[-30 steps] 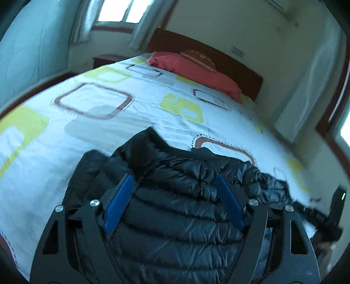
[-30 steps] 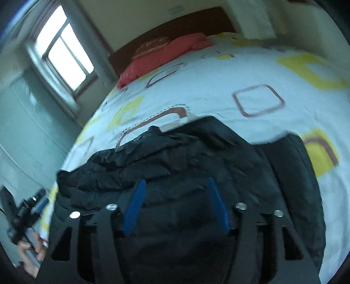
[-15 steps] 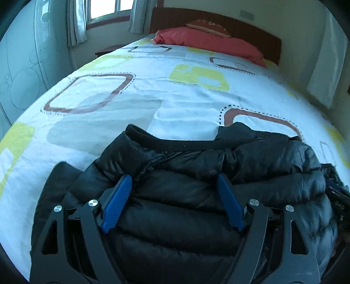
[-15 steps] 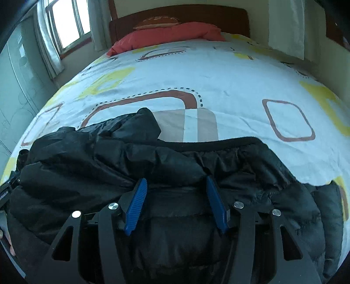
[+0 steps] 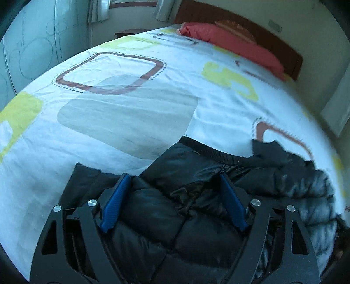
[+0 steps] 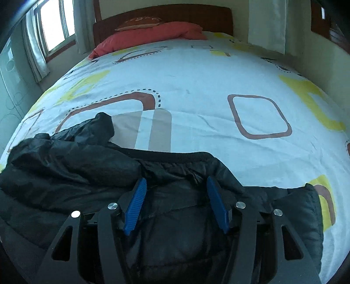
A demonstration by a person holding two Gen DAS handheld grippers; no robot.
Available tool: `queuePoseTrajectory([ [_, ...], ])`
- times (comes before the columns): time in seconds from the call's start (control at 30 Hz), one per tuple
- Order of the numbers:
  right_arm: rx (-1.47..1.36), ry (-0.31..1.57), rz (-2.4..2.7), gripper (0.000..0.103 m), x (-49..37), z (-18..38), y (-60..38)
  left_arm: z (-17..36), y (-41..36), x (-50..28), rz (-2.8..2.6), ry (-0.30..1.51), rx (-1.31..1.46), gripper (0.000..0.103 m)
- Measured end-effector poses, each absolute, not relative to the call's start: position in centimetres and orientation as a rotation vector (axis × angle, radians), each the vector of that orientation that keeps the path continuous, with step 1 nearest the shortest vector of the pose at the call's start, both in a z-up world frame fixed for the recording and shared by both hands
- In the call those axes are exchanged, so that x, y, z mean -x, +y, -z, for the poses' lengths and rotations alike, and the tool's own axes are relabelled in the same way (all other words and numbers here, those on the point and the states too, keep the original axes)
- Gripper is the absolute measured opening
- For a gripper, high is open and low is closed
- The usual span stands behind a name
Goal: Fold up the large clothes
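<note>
A black quilted puffer jacket (image 5: 295, 185) lies on the bed near its foot, its elastic hem (image 5: 218, 156) turned toward the headboard. My left gripper (image 5: 174, 177) hangs just over it behind the hem. The blue pads straddle puffed fabric without pinching it, and the jaws are opening. A sleeve (image 5: 85, 174) lies to the left. In the right wrist view the jacket (image 6: 76, 163) is crumpled at the left, with its hem (image 6: 175, 155) ahead. My right gripper (image 6: 176, 179) stands about half open over flat fabric, its jaws opening too.
The bed sheet (image 6: 196, 87) is white with brown and yellow squares and stretches away beyond the jacket. A red pillow (image 6: 153, 32) lies against the wooden headboard (image 6: 164, 13). A window (image 6: 56, 24) is at the left and a curtain (image 6: 266, 24) at the right.
Both grippers have come down and forward onto the jacket, so its hem now sits just past the fingertips. The other gripper has dropped out of each view.
</note>
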State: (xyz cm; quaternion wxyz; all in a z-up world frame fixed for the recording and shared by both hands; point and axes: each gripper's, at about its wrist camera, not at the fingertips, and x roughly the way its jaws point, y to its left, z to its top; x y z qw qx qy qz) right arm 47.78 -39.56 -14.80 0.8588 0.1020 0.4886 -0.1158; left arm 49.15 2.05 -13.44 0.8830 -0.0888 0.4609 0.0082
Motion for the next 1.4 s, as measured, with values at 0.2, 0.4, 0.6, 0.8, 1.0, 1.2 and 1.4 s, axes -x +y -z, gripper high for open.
queuePoseTrajectory([
  [0.2,-0.273,0.996,0.235,0.058,-46.2,12.1,-40.6,11.4,3.9,-47.7,0.005,0.946,0.272,0.081],
  [0.4,-0.335,0.951,0.257,0.058,-39.6,8.5,-43.2,6.9,8.1,-41.2,0.0,0.837,0.417,0.081],
  [0.6,-0.435,0.946,0.305,0.059,-31.1,7.4,-45.8,6.8,12.1,-33.1,-0.079,0.793,0.504,0.081],
  [0.8,-0.575,0.929,0.347,0.059,-23.3,7.9,-46.3,8.8,14.4,-26.5,-0.112,0.827,0.645,0.081],
  [1.0,-0.756,0.912,0.314,0.06,-19.2,9.4,-45.5,11.1,15.2,-21.9,-0.1,0.86,0.799,0.081],
  [1.2,-0.896,0.896,0.281,0.06,-18.6,11.6,-43.9,13.4,15.3,-20.3,-0.087,0.856,0.959,0.082],
  [1.4,-1.001,0.834,0.262,0.069,-20.6,13.5,-43.0,13.3,13.9,-21.7,-0.09,0.839,0.937,0.084],
])
